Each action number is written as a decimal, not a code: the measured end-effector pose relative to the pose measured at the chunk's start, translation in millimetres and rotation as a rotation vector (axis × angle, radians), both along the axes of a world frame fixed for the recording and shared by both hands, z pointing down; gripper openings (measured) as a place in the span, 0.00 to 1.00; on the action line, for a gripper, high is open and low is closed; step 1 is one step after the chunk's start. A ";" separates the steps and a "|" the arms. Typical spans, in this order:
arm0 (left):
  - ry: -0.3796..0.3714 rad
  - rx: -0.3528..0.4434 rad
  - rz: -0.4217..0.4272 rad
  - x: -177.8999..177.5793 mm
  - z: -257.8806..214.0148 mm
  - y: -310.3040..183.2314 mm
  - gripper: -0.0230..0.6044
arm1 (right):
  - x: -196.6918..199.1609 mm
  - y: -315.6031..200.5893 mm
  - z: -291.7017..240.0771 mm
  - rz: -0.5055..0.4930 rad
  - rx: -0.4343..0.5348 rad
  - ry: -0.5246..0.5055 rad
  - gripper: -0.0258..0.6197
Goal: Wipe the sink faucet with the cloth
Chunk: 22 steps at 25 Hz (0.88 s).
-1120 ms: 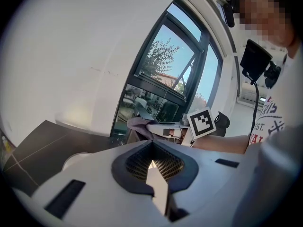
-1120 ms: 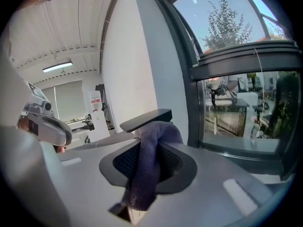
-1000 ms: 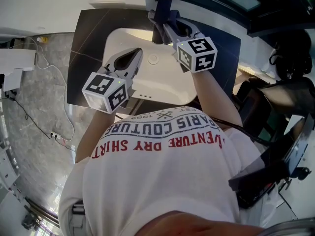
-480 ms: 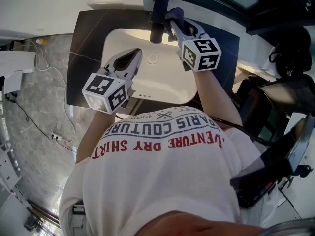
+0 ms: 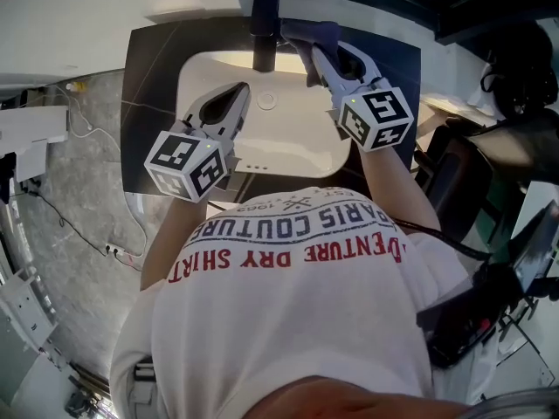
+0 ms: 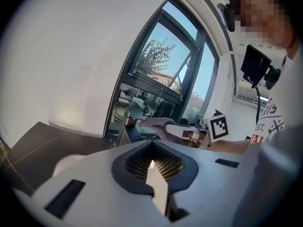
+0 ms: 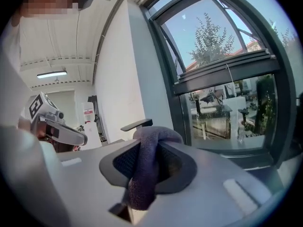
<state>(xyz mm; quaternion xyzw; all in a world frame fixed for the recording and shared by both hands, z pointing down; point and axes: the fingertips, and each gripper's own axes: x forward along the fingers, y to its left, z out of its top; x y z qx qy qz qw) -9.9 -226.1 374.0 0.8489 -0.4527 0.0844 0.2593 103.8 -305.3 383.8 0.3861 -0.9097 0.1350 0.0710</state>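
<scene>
A dark faucet (image 5: 264, 26) stands at the back of the white sink (image 5: 288, 151). My right gripper (image 5: 307, 49) is shut on a purple-grey cloth (image 5: 311, 33), held just right of the faucet; whether it touches cannot be told. In the right gripper view the cloth (image 7: 146, 167) bulges out between the jaws of the right gripper (image 7: 147, 157), with the faucet's dark lever (image 7: 137, 124) behind it. My left gripper (image 5: 241, 92) hovers over the basin's left half, shut and empty. The left gripper (image 6: 152, 163) looks toward the cloth (image 6: 158, 124).
The sink sits in a dark countertop (image 5: 153, 77) under a dark-framed window (image 7: 222, 79). A grey stone floor with white cables (image 5: 87, 199) lies to the left. A black office chair (image 5: 472, 182) and dark gear stand to the right.
The right gripper with the cloth has slid from over the faucet to its right side. The left gripper has stayed over the basin.
</scene>
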 end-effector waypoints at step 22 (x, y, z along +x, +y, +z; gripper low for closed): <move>-0.042 -0.029 0.006 9.9 22.3 -5.9 0.04 | -49.4 22.9 68.7 -0.137 -0.116 -0.003 0.15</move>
